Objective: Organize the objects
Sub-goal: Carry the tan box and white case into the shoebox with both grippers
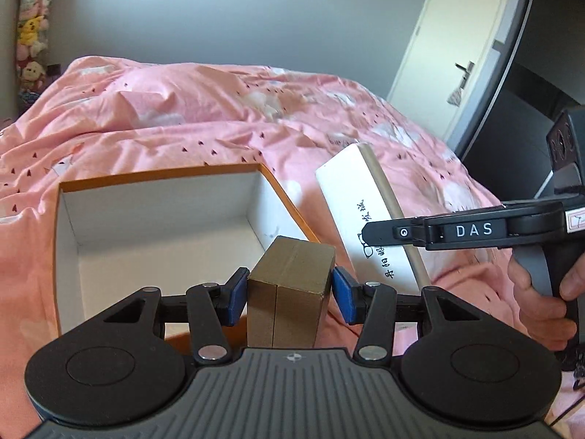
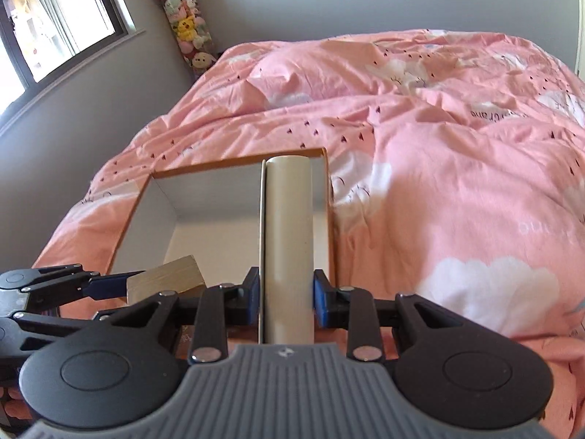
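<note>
Left fingers point(image 1: 289, 294) clamped on brown carton point(image 1: 289, 292), right fingers point(image 2: 287, 298) gripping white box point(image 2: 289, 241) — both above open orange-rimmed box point(image 1: 164, 177), pink bedspread point(image 1: 219, 109)

A bed point(image 2: 457, 153) under a rumpled pink quilt point(image 1: 226, 120) carries an open, orange-rimmed box point(image 1: 164, 226) near its foot.

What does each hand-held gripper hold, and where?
Left hand-held gripper: brown box, by its two sides. Right hand-held gripper: white box, by its near end.
</note>
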Motion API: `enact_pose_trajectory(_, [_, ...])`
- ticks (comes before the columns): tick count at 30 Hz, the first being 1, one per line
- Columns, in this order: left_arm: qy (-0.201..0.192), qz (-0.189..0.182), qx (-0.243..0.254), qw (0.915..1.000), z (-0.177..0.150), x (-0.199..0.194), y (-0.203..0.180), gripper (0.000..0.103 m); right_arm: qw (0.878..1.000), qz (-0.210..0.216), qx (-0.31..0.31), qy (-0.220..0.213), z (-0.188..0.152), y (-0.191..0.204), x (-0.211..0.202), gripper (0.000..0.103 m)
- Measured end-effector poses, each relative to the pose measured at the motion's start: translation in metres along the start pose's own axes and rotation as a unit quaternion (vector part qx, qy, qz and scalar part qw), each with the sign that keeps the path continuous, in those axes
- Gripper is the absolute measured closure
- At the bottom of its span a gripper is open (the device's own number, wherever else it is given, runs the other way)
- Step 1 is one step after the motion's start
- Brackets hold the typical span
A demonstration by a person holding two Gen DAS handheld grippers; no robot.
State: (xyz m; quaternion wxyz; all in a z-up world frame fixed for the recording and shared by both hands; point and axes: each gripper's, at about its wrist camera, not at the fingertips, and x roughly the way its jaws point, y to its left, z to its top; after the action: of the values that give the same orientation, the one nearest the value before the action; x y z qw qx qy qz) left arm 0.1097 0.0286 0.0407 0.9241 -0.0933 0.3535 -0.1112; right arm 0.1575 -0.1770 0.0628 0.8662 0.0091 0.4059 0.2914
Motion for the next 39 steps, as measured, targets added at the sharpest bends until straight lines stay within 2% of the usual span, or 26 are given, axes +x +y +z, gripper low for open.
enact_pose_trajectory(6, [-0.029, 0.065, -0.039, 0.9967, 0.018, 0.021, 0.028, 0.047, 1.0, 0.018, 0.003, -0.023, 0.04, 0.021, 0.04, 0.072])
enact_pose_trajectory(13, [0.002, 0.129, -0.058, 0.99, 0.018, 0.055, 0.054, 0.047, 0.999, 0.009, 0.022, 0.041, 0.048, 0.021, 0.127, 0.072])
enact_pose_trajectory(22, [0.032, 0.13, -0.043, 0.99, 0.008, 0.082, 0.059, 0.047, 0.989, 0.018, 0.041, 0.142, 0.026, 0.009, 0.2, 0.072])
enact_pose_trajectory(31, [0.052, 0.118, -0.043, 0.9907, 0.003, 0.093, 0.064, 0.047, 0.981, 0.008, 0.029, 0.192, 0.024, 0.009, 0.226, 0.07])
enact_pose_trajectory(36, [0.047, 0.11, -0.05, 0.9915, 0.003, 0.089, 0.068, 0.047, 0.978, 0.009, 0.019, 0.209, 0.027, 0.01, 0.228, 0.07])
enact_pose_trajectory(39, [0.049, 0.115, -0.051, 0.9908, 0.003, 0.089, 0.07, 0.047, 0.978, -0.002, -0.011, 0.206, 0.03, 0.016, 0.218, 0.069])
